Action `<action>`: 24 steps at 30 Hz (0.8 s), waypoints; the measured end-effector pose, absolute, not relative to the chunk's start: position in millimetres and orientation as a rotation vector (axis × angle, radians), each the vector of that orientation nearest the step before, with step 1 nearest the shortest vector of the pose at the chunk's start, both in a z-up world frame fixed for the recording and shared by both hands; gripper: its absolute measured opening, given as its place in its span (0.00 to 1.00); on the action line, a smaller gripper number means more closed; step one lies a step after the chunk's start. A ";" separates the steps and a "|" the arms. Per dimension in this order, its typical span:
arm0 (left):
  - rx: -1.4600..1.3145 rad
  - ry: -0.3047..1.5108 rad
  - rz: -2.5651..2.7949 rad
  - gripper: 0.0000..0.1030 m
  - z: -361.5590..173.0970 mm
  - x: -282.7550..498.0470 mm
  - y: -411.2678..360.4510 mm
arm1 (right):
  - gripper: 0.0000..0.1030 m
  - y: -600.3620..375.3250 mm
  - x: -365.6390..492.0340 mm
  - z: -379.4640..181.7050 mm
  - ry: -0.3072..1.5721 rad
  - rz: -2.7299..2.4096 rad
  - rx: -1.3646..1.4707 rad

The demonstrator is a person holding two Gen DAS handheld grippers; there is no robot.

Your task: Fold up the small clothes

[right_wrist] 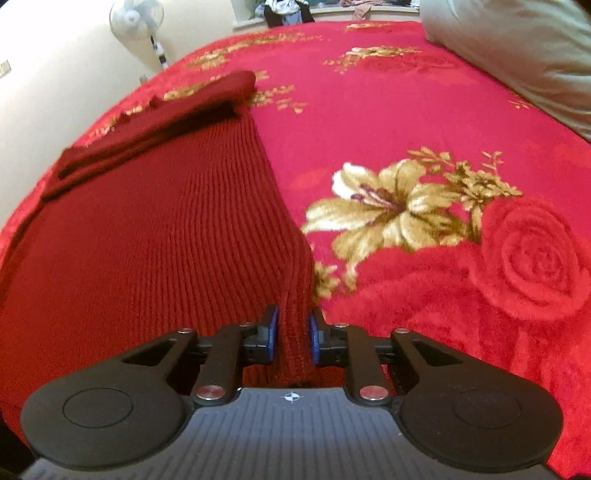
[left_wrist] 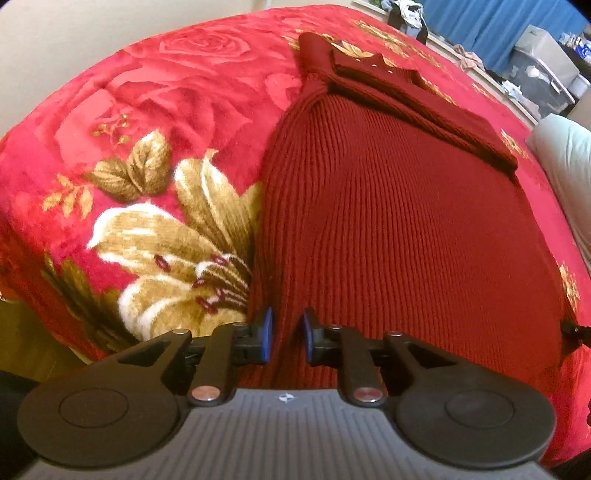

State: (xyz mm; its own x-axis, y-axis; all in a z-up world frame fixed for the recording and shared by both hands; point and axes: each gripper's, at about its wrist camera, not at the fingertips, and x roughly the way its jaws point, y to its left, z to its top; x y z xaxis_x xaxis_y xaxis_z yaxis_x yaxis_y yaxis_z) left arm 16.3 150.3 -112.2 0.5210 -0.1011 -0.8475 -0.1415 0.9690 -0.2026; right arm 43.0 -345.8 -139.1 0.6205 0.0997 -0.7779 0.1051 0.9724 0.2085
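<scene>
Sweater lies flat on the bed, on a red floral blanket, ribbing running away from both cameras. Far end is already doubled: sleeves or the top part sit folded across it as a darker band. So the near hem looks like the next thing to go over.

Left tool is at the hem's left corner, right tool at the right corner. Each has a ridge of knit bunched between its blue pads, and the cloth fills the gap, so I read both as clenched on the sweater. Jaw gaps are narrow, consistent with pinching a thick double layer rather than empty air.

Why corners: gripping both ends of the hem keeps the edge straight when lifted, so the fold lands square instead of skewed. Both tools pitch steeply down, which suits pinching fabric off a soft surface.

Judgement: mid-task, one fold in, grasp made for the next. Risk is the rib knit stretching or one corner slipping, giving a crooked edge.

Pillow sits well clear on the right; fan stands beyond the bed.
</scene>
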 end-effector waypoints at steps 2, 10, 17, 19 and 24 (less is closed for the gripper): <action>-0.249 1.032 0.049 0.21 -113.3 10.7 150.1 | 0.21 -345.1 43.6 -138.9 0.906 -0.001 0.240; -0.207 1.052 0.088 0.51 -120.0 7.6 146.6 | 0.35 -345.3 44.2 -140.4 0.914 -0.031 0.211; -0.250 0.882 -0.009 0.13 -95.1 -4.4 144.4 | 0.12 -345.8 41.4 -130.0 0.858 -0.011 0.234; -0.291 0.924 -0.004 0.14 -100.7 -1.3 149.0 | 0.13 -350.1 39.7 -125.3 0.827 -0.004 0.276; -0.387 1.068 0.027 0.28 -122.6 7.8 159.5 | 0.24 -348.9 45.9 -143.0 0.922 -0.023 0.262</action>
